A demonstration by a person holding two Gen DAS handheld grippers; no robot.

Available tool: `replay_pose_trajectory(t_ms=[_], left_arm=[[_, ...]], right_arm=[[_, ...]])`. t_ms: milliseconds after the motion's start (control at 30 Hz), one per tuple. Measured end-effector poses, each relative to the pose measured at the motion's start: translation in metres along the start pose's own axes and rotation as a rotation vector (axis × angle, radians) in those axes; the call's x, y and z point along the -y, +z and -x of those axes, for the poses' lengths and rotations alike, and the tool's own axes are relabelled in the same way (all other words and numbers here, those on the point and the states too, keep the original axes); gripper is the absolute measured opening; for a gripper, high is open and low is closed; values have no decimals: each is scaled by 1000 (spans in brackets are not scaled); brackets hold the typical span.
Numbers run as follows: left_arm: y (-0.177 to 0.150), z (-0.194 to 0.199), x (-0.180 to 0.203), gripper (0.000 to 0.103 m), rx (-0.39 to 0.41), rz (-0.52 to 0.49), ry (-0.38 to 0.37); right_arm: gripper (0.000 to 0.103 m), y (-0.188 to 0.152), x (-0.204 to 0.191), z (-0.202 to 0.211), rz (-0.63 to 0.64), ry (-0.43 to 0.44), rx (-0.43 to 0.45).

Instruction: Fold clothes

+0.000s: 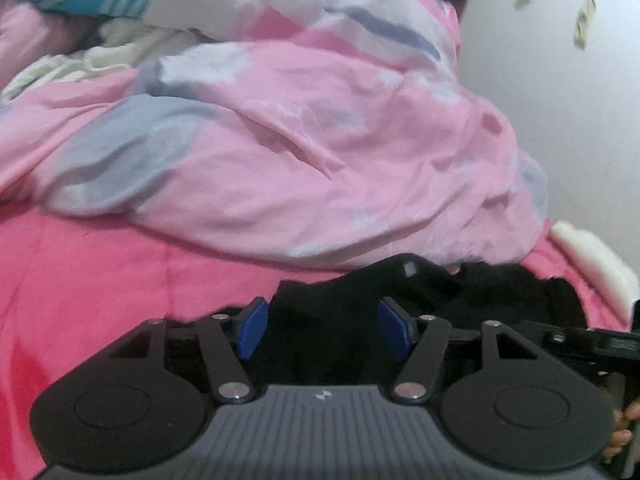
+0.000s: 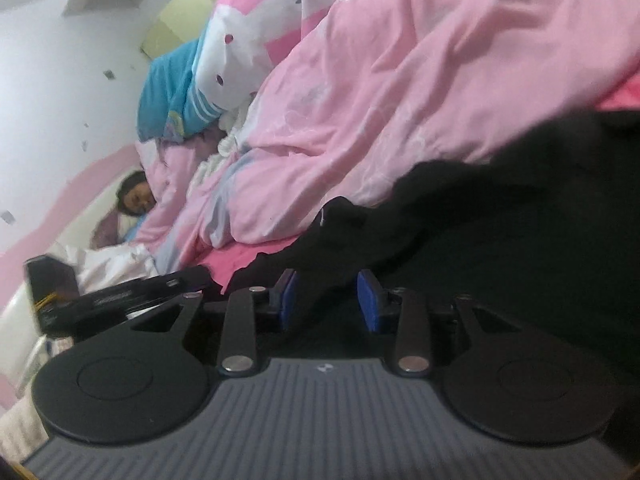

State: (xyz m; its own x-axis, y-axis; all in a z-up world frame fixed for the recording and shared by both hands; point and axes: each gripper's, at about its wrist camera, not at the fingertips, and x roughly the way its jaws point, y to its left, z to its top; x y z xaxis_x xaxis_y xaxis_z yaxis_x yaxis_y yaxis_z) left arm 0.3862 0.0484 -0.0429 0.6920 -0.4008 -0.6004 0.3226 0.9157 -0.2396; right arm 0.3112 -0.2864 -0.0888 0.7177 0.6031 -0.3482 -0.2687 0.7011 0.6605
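Pink bed point(image 1: 100, 280), rumpled quilt point(image 1: 320, 140) behind black garment point(image 2: 500, 220)

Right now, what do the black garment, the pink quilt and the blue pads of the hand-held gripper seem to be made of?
Black garment: looks like soft matte cloth; it lies limp, with an uneven edge and no shine. The weave is too dark to tell.
Pink quilt: probably thin printed cotton over padding; fine creases, puffy bulk.
Blue pads: seemingly rubber or plastic; smooth, flat, evenly coloured.
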Motion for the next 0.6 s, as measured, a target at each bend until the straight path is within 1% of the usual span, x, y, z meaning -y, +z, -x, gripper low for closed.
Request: replay_pose_trajectory(t_ms=[67, 133, 200, 233, 300, 333, 367, 400, 500, 533, 600], left_arm=[[7, -20, 1, 62, -25, -19, 6], [10, -36, 3, 59, -47, -40, 19], [9, -47, 5, 49, -55, -55, 60], [8, -51, 6, 47, -58, -62, 84], [4, -57, 7, 27, -50, -71, 127], [2, -55, 6, 22, -27, -69, 143], [-1, -53, 6, 11, -5, -67, 158], [-3, -51, 6, 5, 18, -65, 174], [-11, -44, 5, 4, 85, -59, 220], [-14, -41, 2, 4, 113, -32, 236], [-16, -34, -10, 4, 153, 77, 244]], right_arm=[[33, -2, 7, 4, -8, 32, 19], [33, 2, 10, 10, -24, 55, 40], [33, 5, 13, 13, -27, 61, 66], [33, 6, 14, 15, -30, 61, 76], [33, 5, 17, 14, -42, 54, 77], [33, 5, 19, 13, -49, 50, 76], [33, 4, 20, 11, -54, 46, 74], [33, 4, 21, 10, -57, 42, 72], [33, 3, 23, 8, -58, 26, 75], [33, 2, 23, 8, -57, 18, 78], [33, 1, 25, 9, -64, -2, 85]])
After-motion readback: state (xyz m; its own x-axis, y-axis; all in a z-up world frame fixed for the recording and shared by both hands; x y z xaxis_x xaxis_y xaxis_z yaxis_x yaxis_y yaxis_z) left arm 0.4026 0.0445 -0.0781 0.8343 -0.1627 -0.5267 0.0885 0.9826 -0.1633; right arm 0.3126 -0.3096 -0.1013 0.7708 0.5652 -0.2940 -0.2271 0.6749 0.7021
